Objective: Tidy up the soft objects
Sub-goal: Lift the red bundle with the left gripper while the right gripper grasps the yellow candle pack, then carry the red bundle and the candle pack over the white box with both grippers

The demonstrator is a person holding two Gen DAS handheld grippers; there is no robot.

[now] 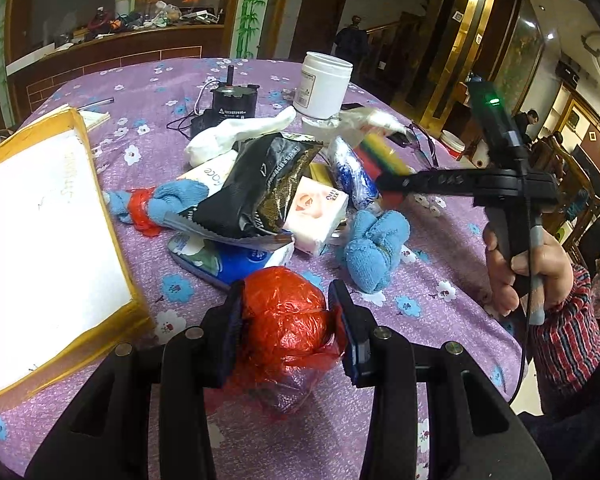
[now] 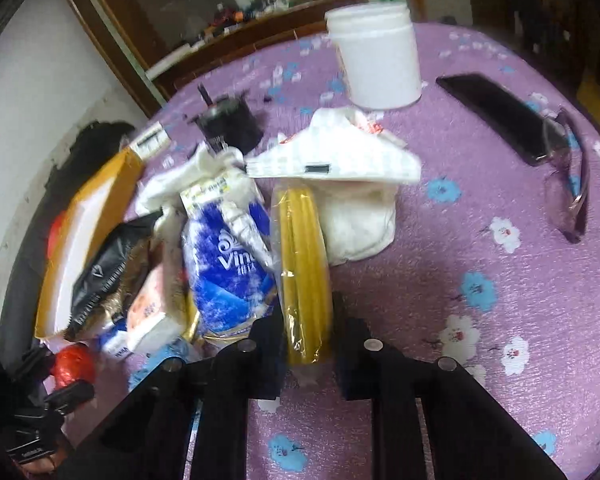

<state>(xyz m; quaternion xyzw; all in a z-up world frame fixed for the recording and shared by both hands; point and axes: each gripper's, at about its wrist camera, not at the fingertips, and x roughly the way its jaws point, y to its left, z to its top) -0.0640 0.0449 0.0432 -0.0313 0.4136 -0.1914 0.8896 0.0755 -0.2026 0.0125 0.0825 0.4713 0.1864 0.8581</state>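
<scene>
The left gripper (image 1: 286,334) has its fingers (image 1: 232,332) clamped on a crumpled red plastic bag ball (image 1: 284,324), held just above the near edge of the purple flowered surface (image 1: 452,248). The right gripper (image 2: 306,344) has its fingers (image 2: 350,344) pressed narrow on a yellow cellophane-wrapped pack (image 2: 304,272) at the right side of the central pile, beside a blue-and-white tissue pack (image 2: 228,264). A white jar (image 2: 374,56) stands toward the far edge; a cardboard box (image 1: 40,240) sits at the left edge.
</scene>
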